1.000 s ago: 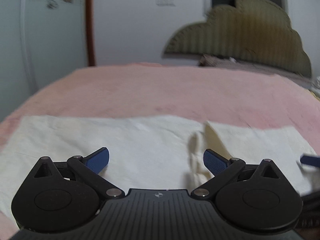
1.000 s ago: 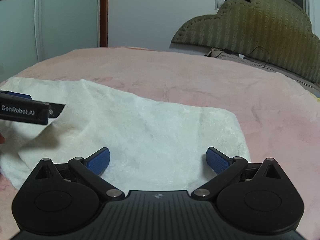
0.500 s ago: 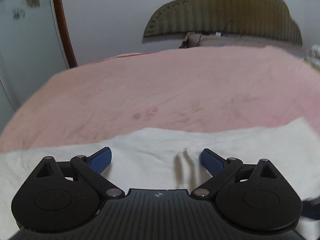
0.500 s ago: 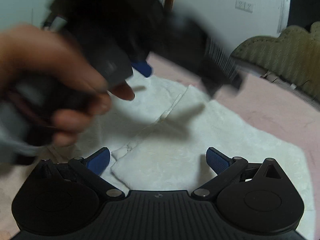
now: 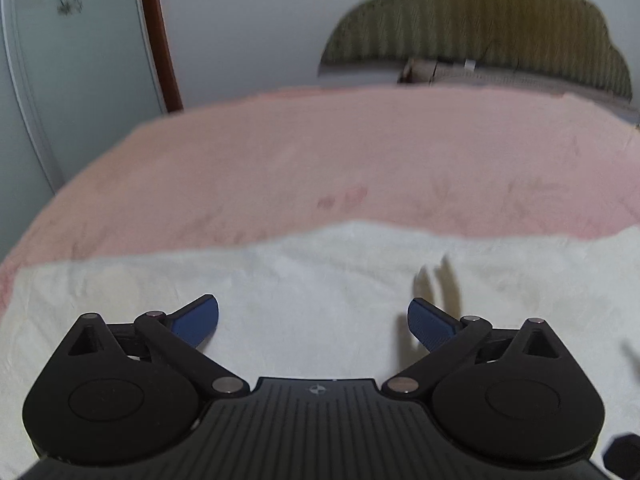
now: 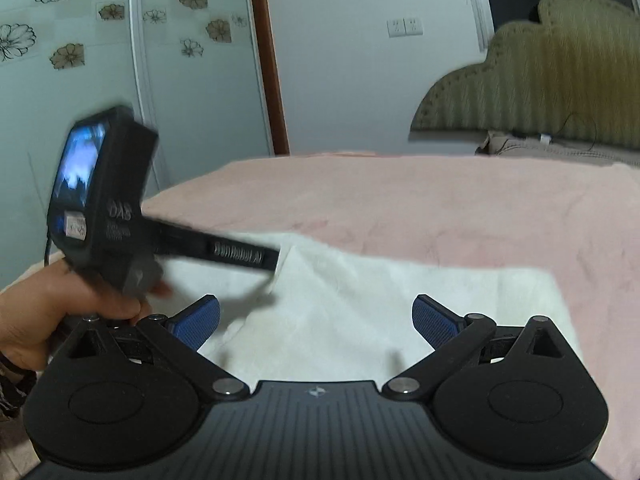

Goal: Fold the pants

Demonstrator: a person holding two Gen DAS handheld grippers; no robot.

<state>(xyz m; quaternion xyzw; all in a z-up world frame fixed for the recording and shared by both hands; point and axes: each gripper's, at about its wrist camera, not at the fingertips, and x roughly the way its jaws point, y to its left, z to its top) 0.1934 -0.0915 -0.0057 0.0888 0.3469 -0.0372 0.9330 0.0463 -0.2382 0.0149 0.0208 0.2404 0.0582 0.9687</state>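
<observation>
A: Pants [image 5: 320, 292], white and laid flat, lie along the near side of the bed [image 5: 360, 152] on its pink cover, with a raised crease running through the cloth.

B: And the left claw [image 5: 313, 318]?

A: It hovers just over the cloth, blue pads spread wide, holding nothing. The right claw [image 6: 316, 318] is the same: spread, empty, over the end of the pants.

B: So which step is in hand?

A: Judging by that, the reach before a fold; no edge is gripped. The right wrist view shows a hand [image 6: 48, 312] carrying the left tool low over the cloth, blurred.

B: The next move?

A: Probably each claw must drop to an edge and pinch only the layers meant to travel, then carry them across evenly.
</observation>
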